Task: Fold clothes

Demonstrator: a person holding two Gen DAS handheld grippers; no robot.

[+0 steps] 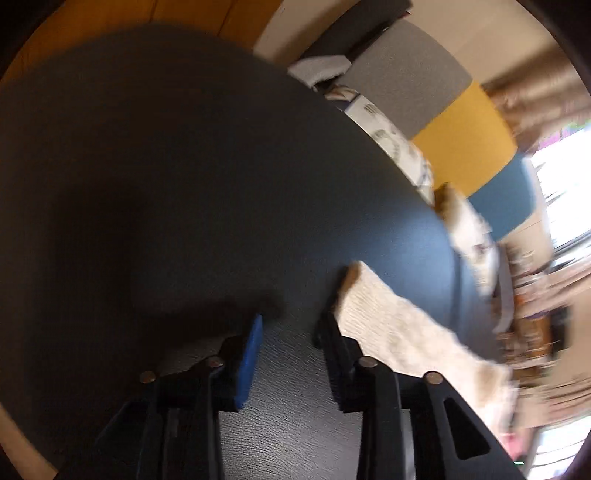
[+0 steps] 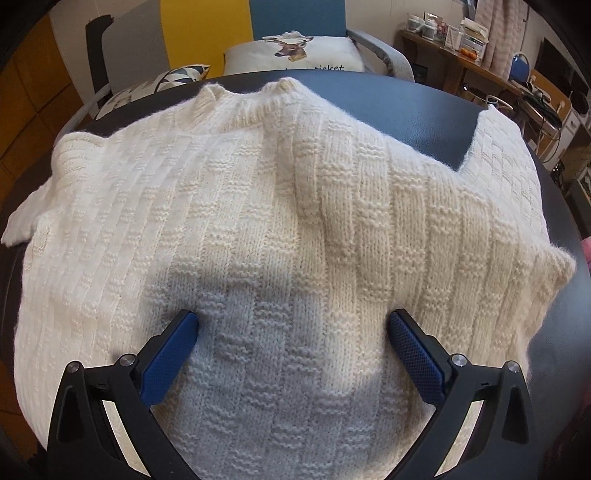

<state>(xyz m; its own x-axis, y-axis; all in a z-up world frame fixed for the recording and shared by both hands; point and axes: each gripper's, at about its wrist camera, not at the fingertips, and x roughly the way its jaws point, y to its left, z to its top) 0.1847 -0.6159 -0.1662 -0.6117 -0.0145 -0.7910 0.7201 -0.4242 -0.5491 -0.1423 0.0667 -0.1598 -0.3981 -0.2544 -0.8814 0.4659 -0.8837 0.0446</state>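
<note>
Desk: a dark, round, leather-grained desk [image 2: 436,107]; its far edge curves in front of the chairs, and in my left view most of it lies bare and in shadow.
Sweater: the cream knitted sweater [image 2: 295,206] lies spread flat across the desk, collar toward the far edge, one sleeve reaching off to the left and the other folded up at the far right.
My right fingers: my right gripper [image 2: 293,332] hovers low over the near middle of the sweater, fingers [image 2: 168,354] wide apart, nothing between them; their shadow falls on the knit.
My left fingers: my left gripper [image 1: 288,332] is tilted over bare desk, fingers apart and empty; a strip of the sweater [image 1: 406,332] lies just beside the right finger. This view is blurred.
Far side: a chair with a deer-print cushion [image 2: 295,50] and a second, triangle-patterned cushion [image 2: 162,83] to its left.
Wall: grey, yellow and blue panels [image 2: 207,33] behind the chairs.
Right of room: a cluttered wooden shelf [image 2: 454,40] with jars and boxes.
Left of room: wooden floor [image 1: 110,22] past the desk edge.
</note>
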